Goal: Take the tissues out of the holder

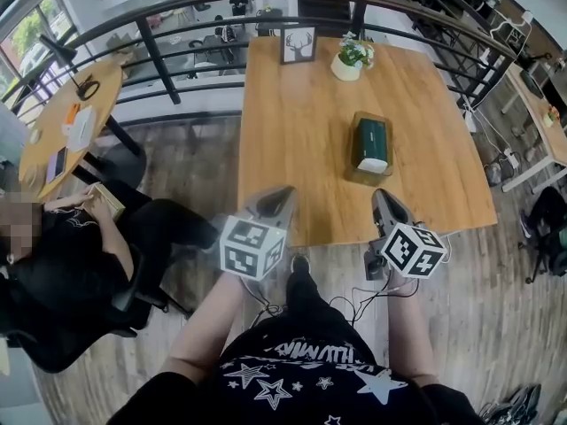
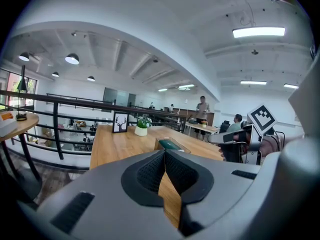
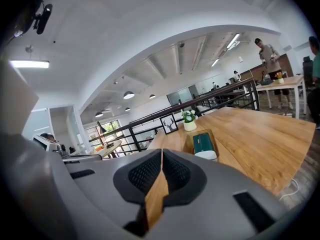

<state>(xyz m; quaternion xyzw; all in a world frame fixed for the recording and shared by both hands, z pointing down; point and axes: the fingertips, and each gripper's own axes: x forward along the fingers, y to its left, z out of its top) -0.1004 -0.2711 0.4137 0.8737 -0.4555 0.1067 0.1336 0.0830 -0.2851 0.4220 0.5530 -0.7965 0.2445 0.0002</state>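
- holder (image 2: 171,144): near part hidden behind left gripper (image 2: 164,155) in left gripper view.
- tissues (image 1: 373,142): too small to tell single sheets in head view.
- seated person (image 1: 71,255): cut by left edge, face blurred.
- hands: hidden under left gripper and right gripper (image 1: 381,195).
- round table (image 1: 53,127) items: too small to tell.

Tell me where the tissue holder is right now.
In the head view the tissue holder lies right of centre on the wooden table, nearer the person than the potted plant, ahead of the right tongs.

Head camera above; others low, facing table (image 1: 292,149)
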